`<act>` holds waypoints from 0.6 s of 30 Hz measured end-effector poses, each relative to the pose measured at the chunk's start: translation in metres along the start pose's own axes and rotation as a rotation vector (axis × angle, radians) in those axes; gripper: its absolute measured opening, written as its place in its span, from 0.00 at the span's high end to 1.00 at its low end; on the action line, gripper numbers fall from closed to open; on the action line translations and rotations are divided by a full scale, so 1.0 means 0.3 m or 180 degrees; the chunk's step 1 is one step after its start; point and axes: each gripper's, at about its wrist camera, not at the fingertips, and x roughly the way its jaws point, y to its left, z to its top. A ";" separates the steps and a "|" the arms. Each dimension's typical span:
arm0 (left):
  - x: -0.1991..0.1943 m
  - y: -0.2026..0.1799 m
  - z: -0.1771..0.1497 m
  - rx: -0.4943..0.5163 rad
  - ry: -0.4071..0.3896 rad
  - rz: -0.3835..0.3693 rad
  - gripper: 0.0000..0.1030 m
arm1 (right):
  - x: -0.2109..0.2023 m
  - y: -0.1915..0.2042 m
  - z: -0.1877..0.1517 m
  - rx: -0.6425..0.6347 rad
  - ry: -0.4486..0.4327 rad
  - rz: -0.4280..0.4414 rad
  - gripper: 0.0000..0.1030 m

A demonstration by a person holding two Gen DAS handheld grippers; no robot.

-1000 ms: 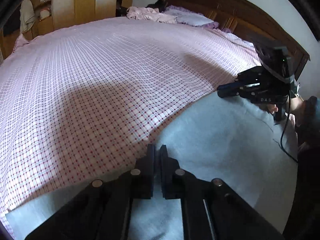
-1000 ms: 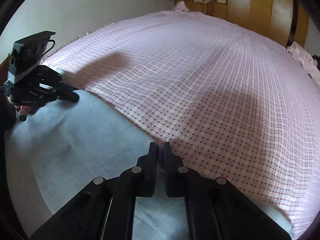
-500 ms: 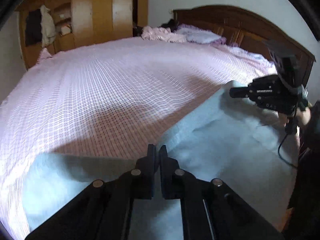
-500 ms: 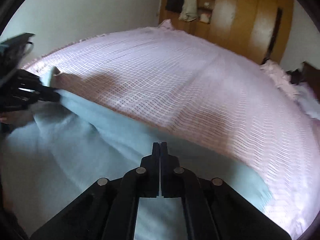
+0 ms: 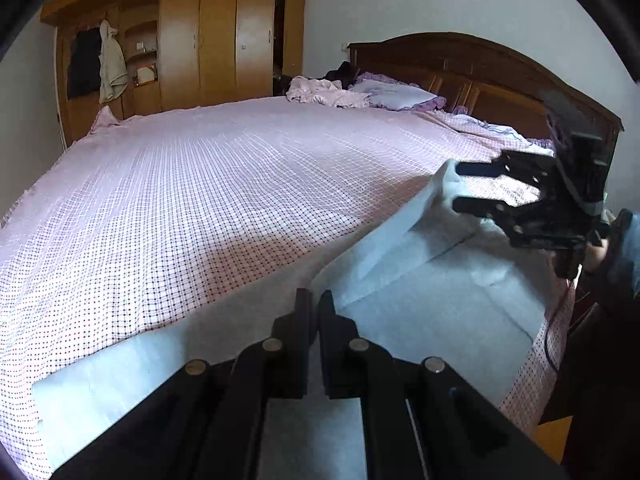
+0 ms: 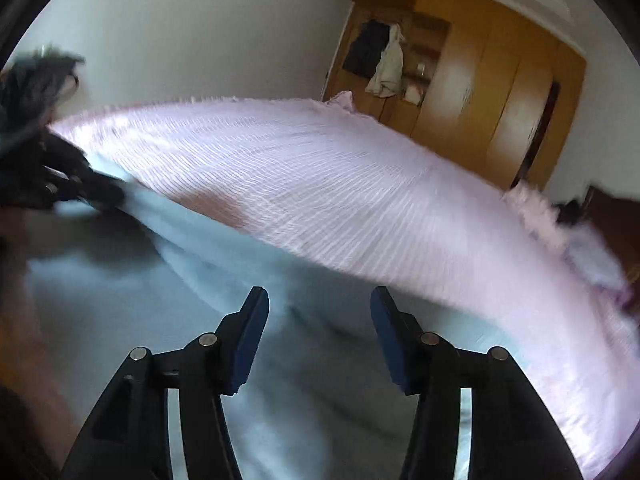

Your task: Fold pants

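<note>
My left tool (image 5: 314, 312) is clamped on the pants (image 5: 420, 312) near the bed (image 5: 200, 200) edge, anchoring the fold; right tool (image 6: 318, 312) just popped open, dropping its corner.

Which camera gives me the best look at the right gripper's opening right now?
The left wrist view: it shows the right gripper side-on and sharp, open, with the pants edge between its fingers. The right wrist view shows its own fingers apart, but the picture is motion-blurred.

Ahead of my tools the checked bed (image 5: 208, 200) lies open and flat; only the pillow (image 5: 394, 94) and crumpled clothes (image 5: 324, 94) crowd the headboard (image 5: 480, 68).
</note>
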 end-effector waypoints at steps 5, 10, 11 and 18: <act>0.016 0.015 -0.010 -0.0011 0.0049 -0.0004 0.96 | 0.096 -0.004 0.052 -0.0135 0.0035 0.0067 0.55; 0.010 0.028 -0.019 -0.0014 0.0047 -0.0011 0.96 | 0.159 0.004 0.034 -0.0228 0.0351 0.0225 0.99; 0.008 0.029 -0.021 -0.0020 0.0044 -0.0018 0.96 | 0.153 0.000 0.028 -0.0197 0.0385 0.0281 1.00; -0.016 0.012 -0.031 -0.0028 -0.0004 -0.0055 0.96 | 0.024 -0.014 -0.026 -0.0039 0.0331 0.0298 1.00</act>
